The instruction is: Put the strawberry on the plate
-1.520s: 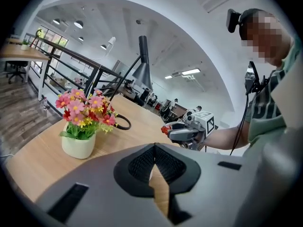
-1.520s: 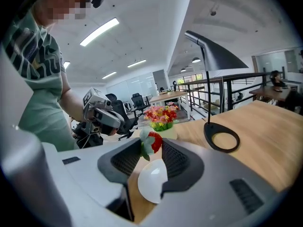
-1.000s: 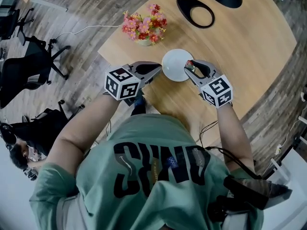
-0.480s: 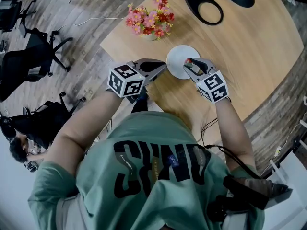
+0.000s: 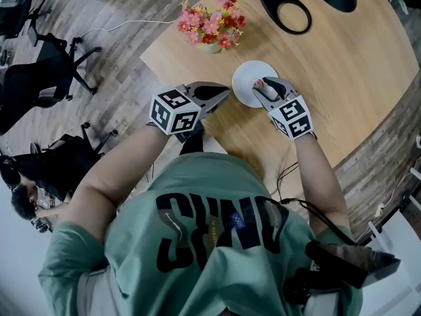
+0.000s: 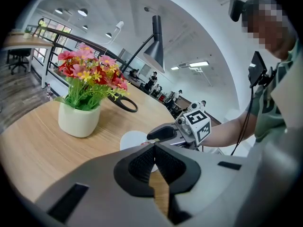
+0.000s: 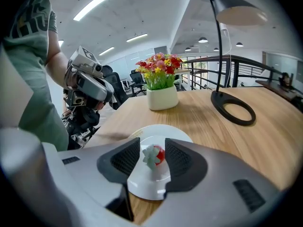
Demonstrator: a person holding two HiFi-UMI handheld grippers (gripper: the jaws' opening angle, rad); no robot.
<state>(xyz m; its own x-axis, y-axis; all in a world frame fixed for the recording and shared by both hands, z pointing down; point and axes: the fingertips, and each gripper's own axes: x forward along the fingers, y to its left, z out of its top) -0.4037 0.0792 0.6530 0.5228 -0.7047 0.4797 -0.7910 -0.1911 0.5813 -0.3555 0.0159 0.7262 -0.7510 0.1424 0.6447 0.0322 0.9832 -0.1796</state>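
The small red strawberry (image 7: 155,155) with a green leafy cap sits between the pads of my right gripper (image 7: 154,157), which is shut on it. It hangs just over the white plate (image 7: 177,134) on the round wooden table. In the head view the right gripper (image 5: 263,87) reaches over the plate (image 5: 247,78) from the near right, the strawberry (image 5: 261,84) at its tip. My left gripper (image 5: 223,96) waits left of the plate, its jaws shut and empty. In the left gripper view, that gripper (image 6: 152,148) points at the plate (image 6: 132,138).
A white pot of pink and red flowers (image 5: 212,25) stands beyond the plate at the table's left edge. A black lamp base ring (image 5: 284,8) lies at the far side. Office chairs (image 5: 39,78) stand on the floor to the left.
The right gripper has carried the strawberry a little further in over the plate. The left gripper has stayed beside the plate, shut.
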